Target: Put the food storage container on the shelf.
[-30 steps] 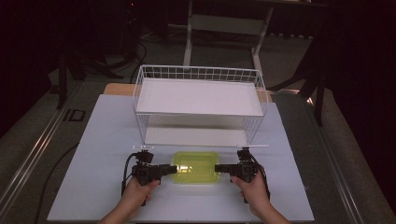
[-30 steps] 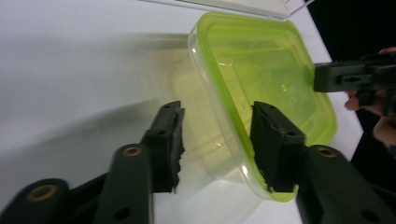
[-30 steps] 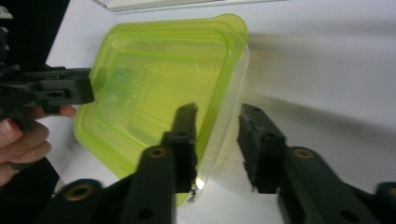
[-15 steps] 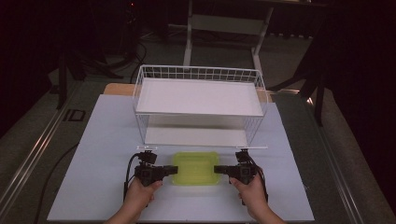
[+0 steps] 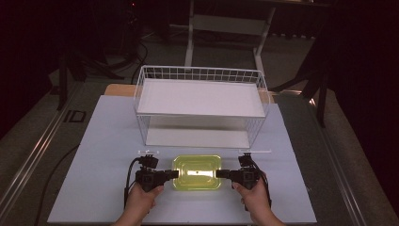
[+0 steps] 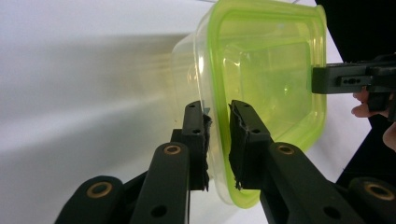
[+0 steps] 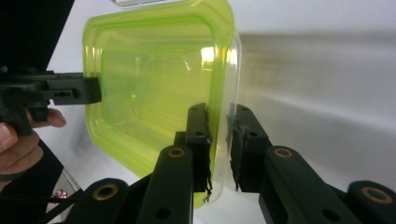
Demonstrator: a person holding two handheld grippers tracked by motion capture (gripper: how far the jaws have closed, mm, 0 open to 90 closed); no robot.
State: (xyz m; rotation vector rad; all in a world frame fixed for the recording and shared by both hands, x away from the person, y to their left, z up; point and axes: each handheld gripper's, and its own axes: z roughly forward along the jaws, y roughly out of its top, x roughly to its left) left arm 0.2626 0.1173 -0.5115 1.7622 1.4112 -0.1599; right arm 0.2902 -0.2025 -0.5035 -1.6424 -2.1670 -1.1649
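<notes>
A clear yellow-green plastic container (image 5: 196, 172) lies on the white table top (image 5: 108, 141), near its front edge. My left gripper (image 5: 176, 173) holds the container's left rim and my right gripper (image 5: 218, 173) holds the right rim. In the left gripper view the container (image 6: 266, 70) has its wall pinched between the pads of the left gripper (image 6: 217, 114), whose jaws have just closed on it. In the right gripper view the right gripper (image 7: 218, 114) has the container's (image 7: 149, 79) wall between its pads, and its jaws have just been closing on it. Each view shows the other gripper on the far rim.
A white wire basket (image 5: 197, 74) with a flat white shelf stands on the table just behind the container. Dark floor, cables and a stand's legs surround the table. A person's hands come in from the front edge.
The hands and the container keep their places. From above, the jaws look the same as before.
</notes>
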